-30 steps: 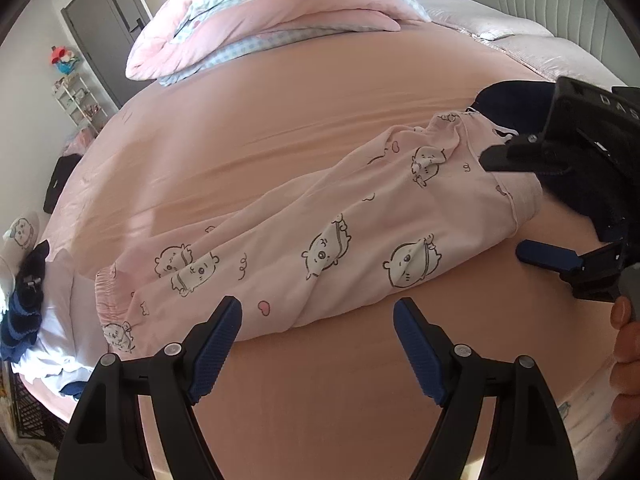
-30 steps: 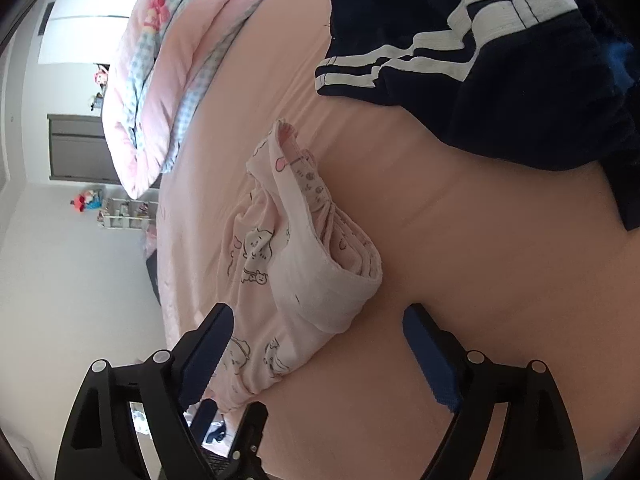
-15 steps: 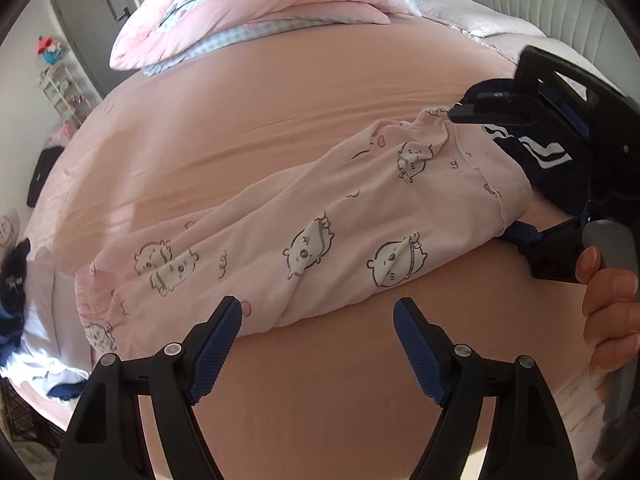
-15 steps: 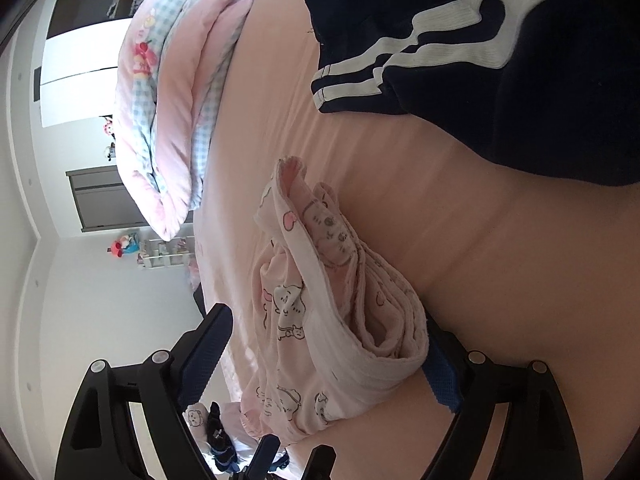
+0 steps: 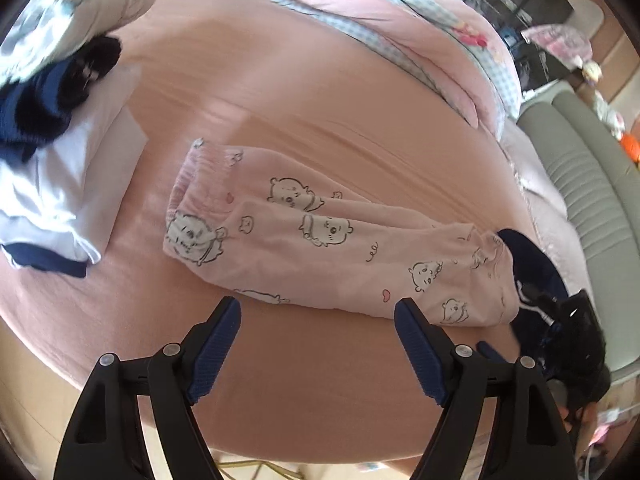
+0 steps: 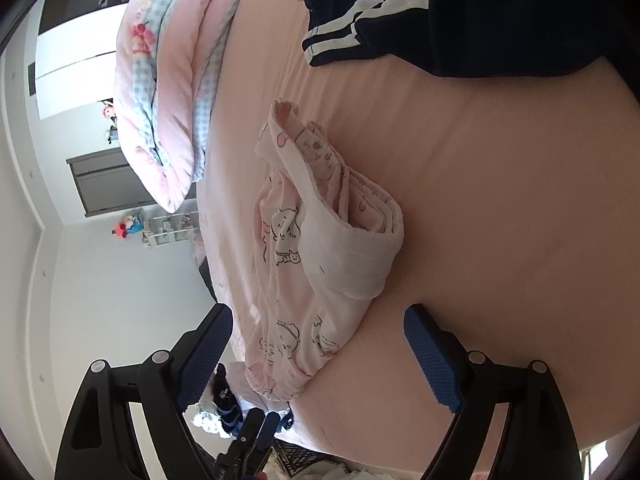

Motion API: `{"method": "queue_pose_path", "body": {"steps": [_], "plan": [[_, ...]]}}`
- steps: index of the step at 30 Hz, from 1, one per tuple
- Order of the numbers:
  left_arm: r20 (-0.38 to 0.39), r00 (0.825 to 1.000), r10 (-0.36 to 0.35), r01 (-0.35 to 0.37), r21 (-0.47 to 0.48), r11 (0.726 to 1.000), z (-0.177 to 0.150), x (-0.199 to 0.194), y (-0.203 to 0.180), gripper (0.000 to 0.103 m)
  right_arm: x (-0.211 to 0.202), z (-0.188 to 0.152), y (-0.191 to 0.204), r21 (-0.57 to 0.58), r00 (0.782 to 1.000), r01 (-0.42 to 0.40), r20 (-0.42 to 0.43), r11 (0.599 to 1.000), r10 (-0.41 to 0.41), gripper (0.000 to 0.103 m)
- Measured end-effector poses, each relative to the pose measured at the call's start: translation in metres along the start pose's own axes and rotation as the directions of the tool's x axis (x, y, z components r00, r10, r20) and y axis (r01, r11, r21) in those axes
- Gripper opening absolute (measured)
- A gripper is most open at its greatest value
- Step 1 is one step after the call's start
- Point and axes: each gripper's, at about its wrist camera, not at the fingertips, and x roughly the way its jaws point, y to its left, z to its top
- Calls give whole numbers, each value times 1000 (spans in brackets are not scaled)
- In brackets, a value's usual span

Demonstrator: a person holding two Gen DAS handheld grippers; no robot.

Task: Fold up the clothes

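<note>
pink pyjama trousers lie on our peach bed sheet near the quilt, our left claw just widened, empty, right claw apart.

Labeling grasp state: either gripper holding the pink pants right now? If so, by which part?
Nothing held. Left gripper and right gripper are both open; pink pants lie loose on the bed.

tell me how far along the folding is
Done: a stack of folded clothes sits at the bed's edge. In hand: the pink pajama pants lie folded lengthwise, legs together, still full length; left tongs and right tongs are both open, gripping nothing. Left: fold the pants across, then the unfolded navy striped garment beyond the waistband.
</note>
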Motion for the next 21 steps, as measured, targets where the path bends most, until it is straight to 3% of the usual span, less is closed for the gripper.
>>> {"method": "queue_pose_path", "body": {"steps": [4,7,9,13,16,21], "plan": [[-32,999,-38,35,-85,996,4,8,25,84,-1,-11,21,-142,992,125,27,982,-122,88],[-54,995,-89,80,-153,985,7,17,42,84,-1,-25,48,-310,971,240,77,920,-227,88],[-59,991,-122,108,-196,975,9,22,51,84,5,-41,65,-429,947,320,128,844,-294,88],[-49,984,-171,152,-268,951,17,30,63,84,23,-76,93,-614,886,455,240,645,-397,88],[-48,980,-191,170,-290,942,25,34,65,84,38,-96,105,-693,863,482,270,536,-428,88],[-59,981,-183,159,-293,943,37,45,64,84,56,-123,124,-782,806,549,403,295,-434,88]]}}
